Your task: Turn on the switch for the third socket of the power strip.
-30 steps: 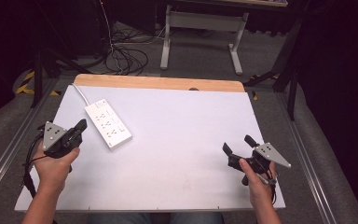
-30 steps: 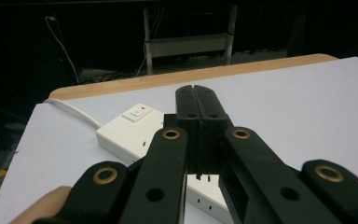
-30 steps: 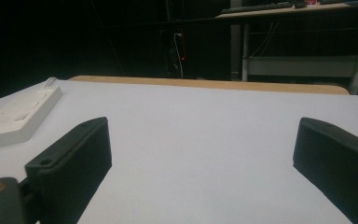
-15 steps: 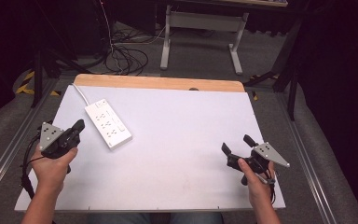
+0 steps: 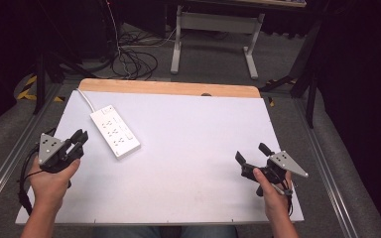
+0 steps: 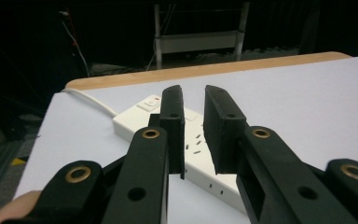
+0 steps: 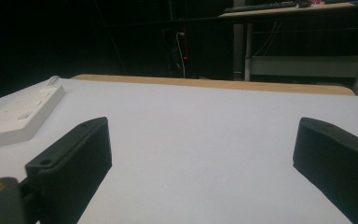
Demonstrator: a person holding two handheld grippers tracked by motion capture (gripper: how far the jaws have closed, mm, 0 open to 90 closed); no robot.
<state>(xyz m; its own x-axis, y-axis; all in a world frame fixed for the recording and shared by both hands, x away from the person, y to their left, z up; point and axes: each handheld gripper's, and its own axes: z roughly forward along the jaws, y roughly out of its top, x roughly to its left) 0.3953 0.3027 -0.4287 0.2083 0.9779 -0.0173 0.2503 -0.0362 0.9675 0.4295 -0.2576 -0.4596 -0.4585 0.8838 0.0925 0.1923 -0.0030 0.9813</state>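
A white power strip [image 5: 115, 131] lies at an angle on the left part of the white table [image 5: 193, 148], its cord [image 5: 85, 99] running off toward the far left corner. My left gripper [image 5: 81, 135] is held just left of the strip and points at it; in the left gripper view the strip [image 6: 135, 116] lies right behind the jaws. The left gripper [image 6: 193, 91] has just been opening: a narrow gap stands between its jaws with nothing in it. My right gripper [image 5: 251, 151] hovers near the front right, wide open and empty [image 7: 203, 123], far from the strip [image 7: 18, 116].
A bare wooden strip [image 5: 168, 88] runs along the table's far edge. Behind it, on the floor, stand a metal table frame [image 5: 213, 29] and loose cables [image 5: 134, 54]. Metal rails flank the table on both sides.
The left gripper's jaws, closed together before, now stand slightly apart. Both hands stay about where they were.
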